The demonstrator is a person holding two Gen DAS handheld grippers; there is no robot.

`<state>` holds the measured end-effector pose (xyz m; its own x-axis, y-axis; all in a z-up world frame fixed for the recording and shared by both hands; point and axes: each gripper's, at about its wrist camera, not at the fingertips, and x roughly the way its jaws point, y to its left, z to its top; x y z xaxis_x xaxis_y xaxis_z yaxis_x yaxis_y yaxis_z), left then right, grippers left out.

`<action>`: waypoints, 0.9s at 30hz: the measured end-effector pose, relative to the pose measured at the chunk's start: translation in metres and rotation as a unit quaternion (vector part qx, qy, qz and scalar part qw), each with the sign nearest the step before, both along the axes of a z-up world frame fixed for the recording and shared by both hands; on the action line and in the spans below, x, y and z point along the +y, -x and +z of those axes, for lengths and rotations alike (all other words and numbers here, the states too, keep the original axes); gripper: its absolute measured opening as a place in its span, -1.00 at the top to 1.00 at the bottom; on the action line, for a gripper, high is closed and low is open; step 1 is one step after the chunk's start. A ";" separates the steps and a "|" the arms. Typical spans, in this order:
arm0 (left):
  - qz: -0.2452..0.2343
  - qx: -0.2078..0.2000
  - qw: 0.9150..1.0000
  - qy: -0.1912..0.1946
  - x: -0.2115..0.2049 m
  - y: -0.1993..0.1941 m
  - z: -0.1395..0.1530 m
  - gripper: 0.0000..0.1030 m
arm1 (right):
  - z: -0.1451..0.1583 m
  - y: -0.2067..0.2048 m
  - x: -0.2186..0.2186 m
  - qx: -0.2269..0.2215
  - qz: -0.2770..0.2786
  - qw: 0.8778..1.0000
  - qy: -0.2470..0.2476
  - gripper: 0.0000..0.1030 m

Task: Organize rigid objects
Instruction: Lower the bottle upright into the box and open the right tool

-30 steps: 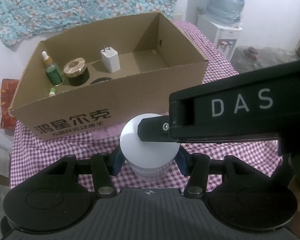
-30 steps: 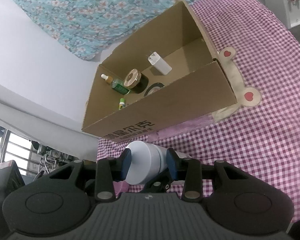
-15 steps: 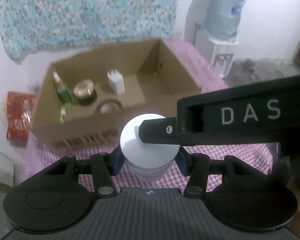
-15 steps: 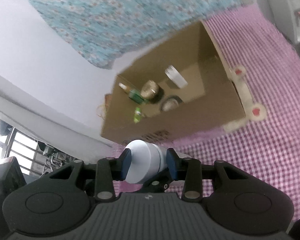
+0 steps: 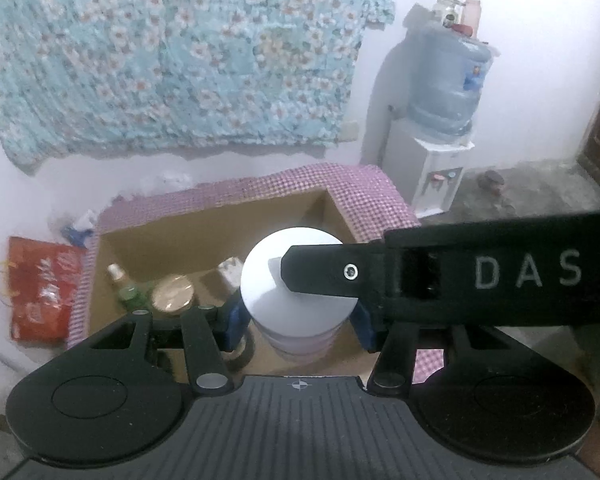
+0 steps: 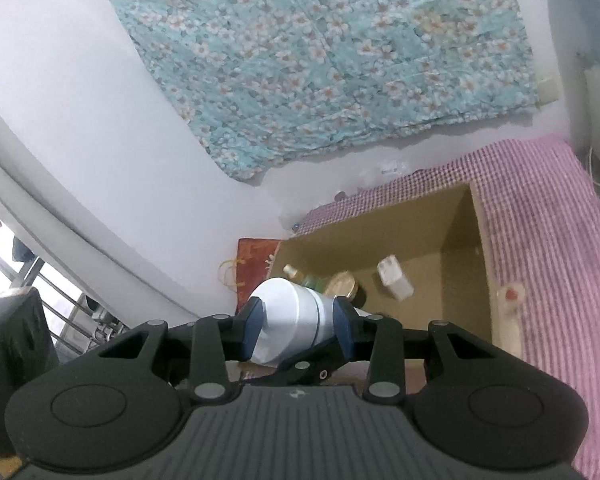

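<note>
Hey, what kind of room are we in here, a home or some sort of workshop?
Most likely a room in a home: a floral cloth hangs on the wall, a water dispenser stands in the corner, and the cardboard box sits on a pink checked tablecloth.

White jar (image 5: 296, 288): smooth matt plastic; box (image 6: 466, 280) behind it: plain matt brown cardboard. Gingham cloth (image 6: 540, 240) under the box is woven fabric, the round lid (image 5: 172, 289) inside the box a shiny gold metallic finish. Tongs (image 5: 298, 320): matt black plastic with blue pads (image 5: 233, 322).
</note>
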<state>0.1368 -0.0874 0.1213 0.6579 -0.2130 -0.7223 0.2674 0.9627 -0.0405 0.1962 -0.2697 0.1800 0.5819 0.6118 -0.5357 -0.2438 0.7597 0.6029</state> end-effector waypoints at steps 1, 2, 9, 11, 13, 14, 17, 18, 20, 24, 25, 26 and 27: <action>0.001 0.013 1.000 0.009 0.000 -0.010 -0.002 -0.02 | -0.002 -0.012 -0.002 0.007 0.001 1.000 0.002 0.18; -0.001 0.022 1.000 0.012 -0.001 -0.020 -0.005 -0.02 | -0.004 -0.025 -0.003 0.015 0.003 1.000 0.004 0.18; 0.004 0.072 0.997 -0.012 -0.016 -0.080 -0.038 -0.02 | -0.046 -0.102 -0.017 0.068 0.018 0.998 0.001 0.18; 0.011 0.087 0.996 -0.011 -0.017 -0.094 -0.049 -0.02 | -0.059 -0.119 -0.021 0.081 0.021 0.997 0.001 0.18; 0.018 0.100 0.995 -0.007 -0.017 -0.106 -0.060 -0.02 | -0.071 -0.132 -0.022 0.088 0.025 0.996 0.009 0.18; 0.021 0.106 0.994 -0.007 -0.018 -0.110 -0.064 -0.02 | -0.076 -0.138 -0.022 0.090 0.027 0.995 0.014 0.18; 0.027 0.116 0.993 -0.013 -0.020 -0.119 -0.075 -0.02 | -0.089 -0.148 -0.022 0.094 0.034 0.995 0.030 0.18; 0.027 0.118 0.993 -0.015 -0.022 -0.121 -0.078 -0.02 | -0.092 -0.151 -0.021 0.094 0.036 0.994 0.035 0.18; 0.028 0.122 0.992 -0.018 -0.026 -0.127 -0.083 -0.02 | -0.097 -0.155 -0.021 0.093 0.039 0.994 0.046 0.18; 0.019 0.125 0.992 -0.017 -0.030 -0.130 -0.088 -0.03 | -0.103 -0.159 -0.018 0.088 0.044 0.992 0.074 0.18; 0.015 0.124 0.992 -0.016 -0.031 -0.129 -0.089 -0.05 | -0.105 -0.160 -0.017 0.089 0.047 0.992 0.077 0.18; 0.012 0.123 0.992 -0.018 -0.033 -0.129 -0.089 -0.05 | -0.107 -0.162 -0.016 0.091 0.048 0.992 0.079 0.18; 0.009 0.124 0.992 -0.019 -0.035 -0.129 -0.090 -0.06 | -0.108 -0.162 -0.016 0.092 0.049 0.991 0.082 0.18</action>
<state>0.2653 -0.1221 0.0316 0.4622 -0.1721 -0.8699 0.2371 0.9692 -0.0657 0.3581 -0.2855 0.0720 0.4083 0.5557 -0.7242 -0.2185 0.8298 0.5135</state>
